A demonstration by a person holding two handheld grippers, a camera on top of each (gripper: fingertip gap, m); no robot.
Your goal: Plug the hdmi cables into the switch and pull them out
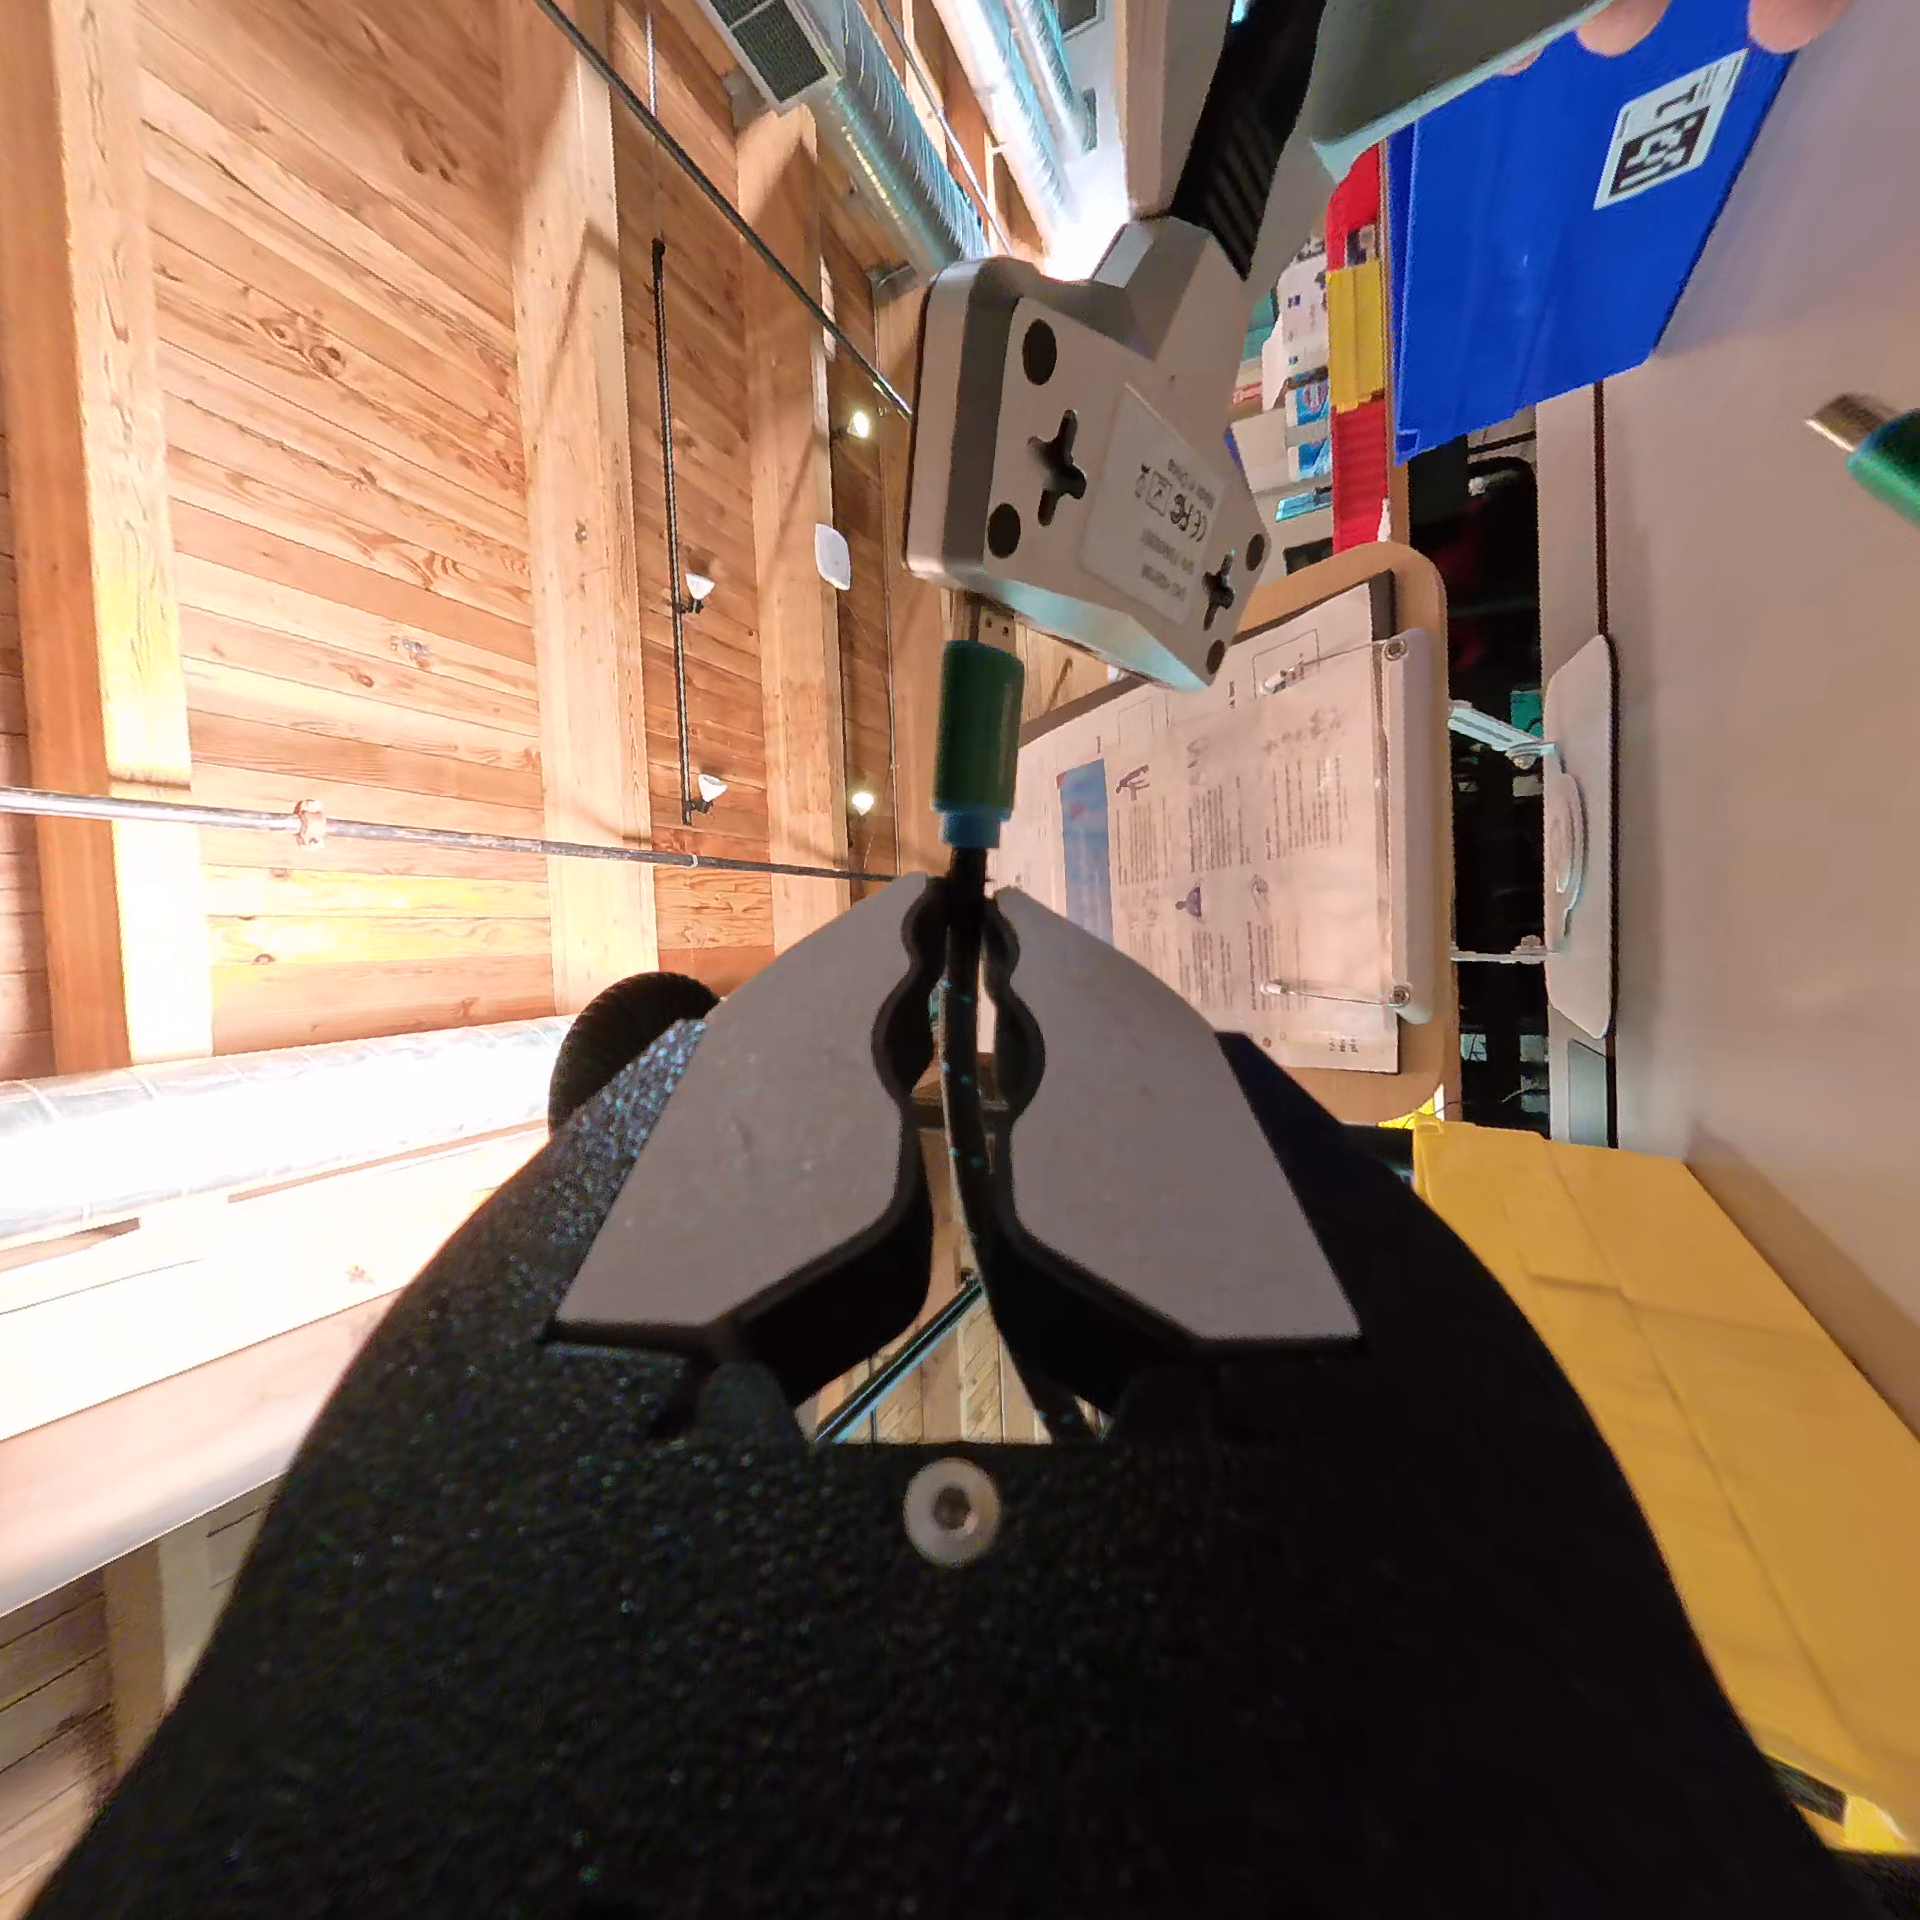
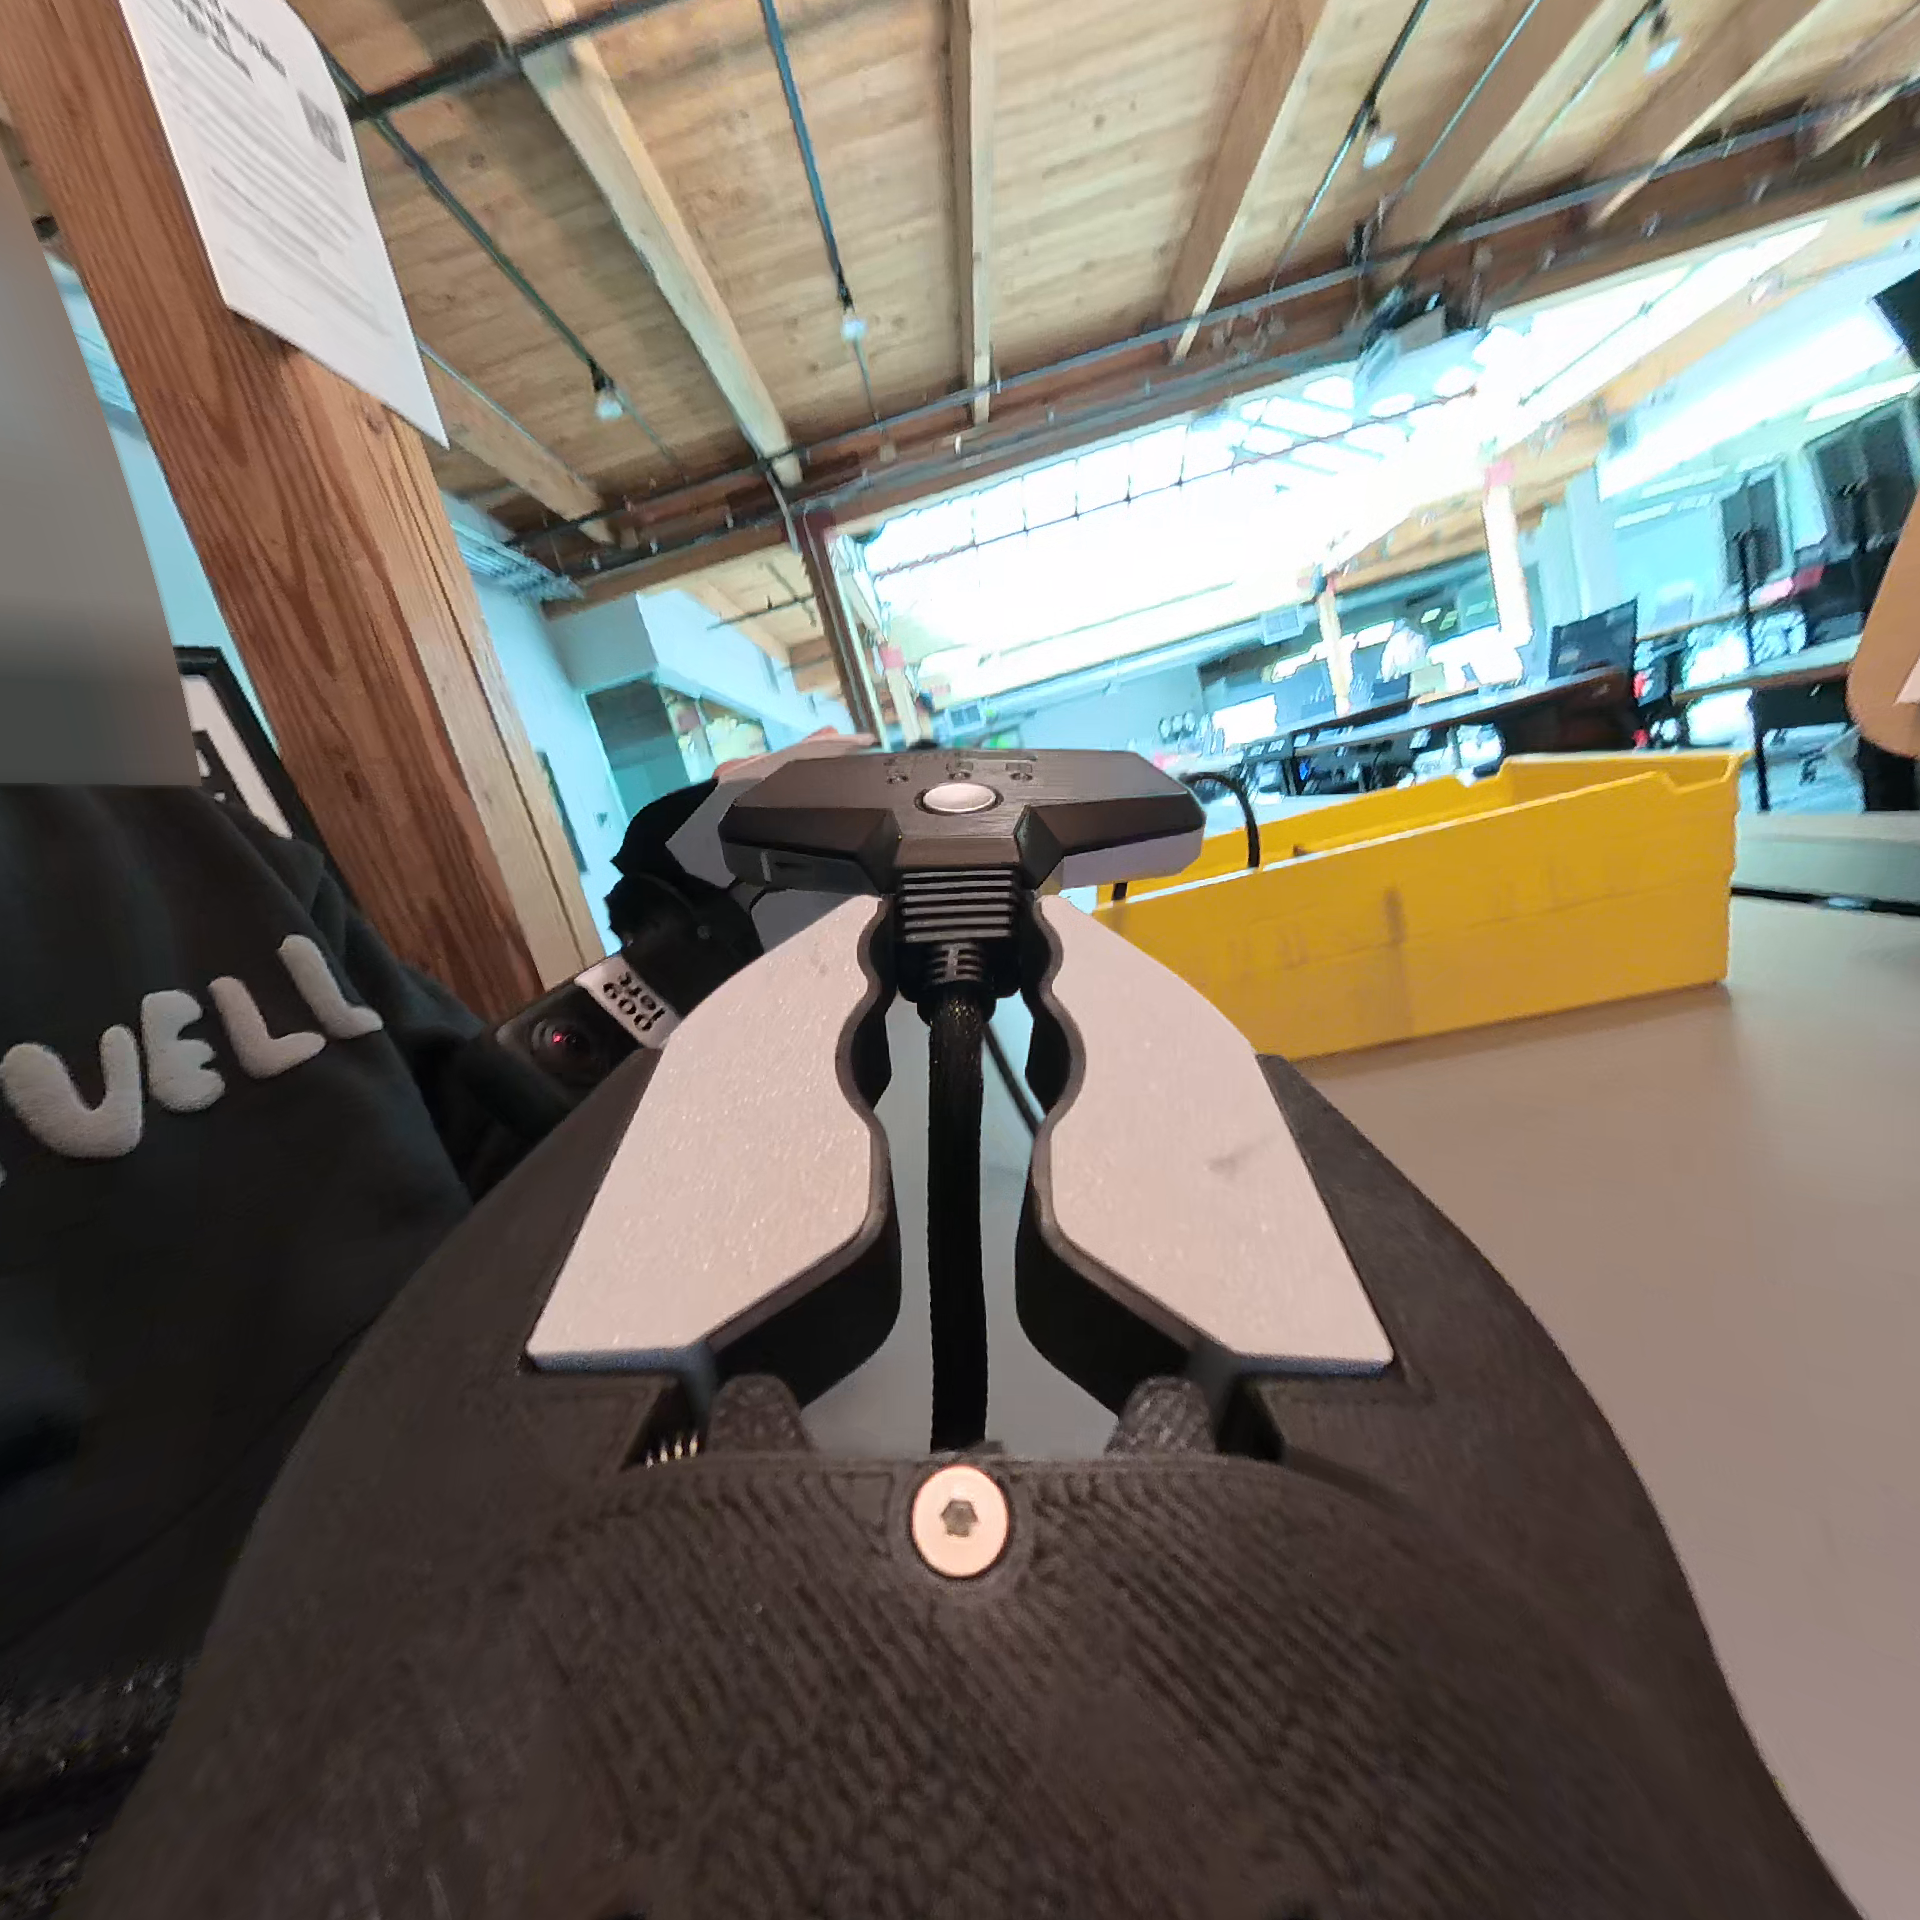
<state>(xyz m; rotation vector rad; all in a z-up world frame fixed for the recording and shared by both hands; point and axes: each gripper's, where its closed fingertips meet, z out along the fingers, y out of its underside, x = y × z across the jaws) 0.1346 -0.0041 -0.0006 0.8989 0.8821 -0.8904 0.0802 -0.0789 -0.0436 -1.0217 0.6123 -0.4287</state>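
In the left wrist view my left gripper is shut on a black braided cable just behind its green HDMI plug. The plug points at the side edge of the grey-bottomed switch, which hangs in the air. I cannot tell whether the plug's tip is inside a port. A second green plug shows at the right edge. In the right wrist view my right gripper is shut on the ribbed cable collar of the switch, whose black top with a white button faces up. The left gripper shows behind it.
A yellow bin stands on the grey table right of the switch, and also shows in the left wrist view. A blue bin, a clipboard stand with papers, a wooden post and a person's dark sleeve are close by.
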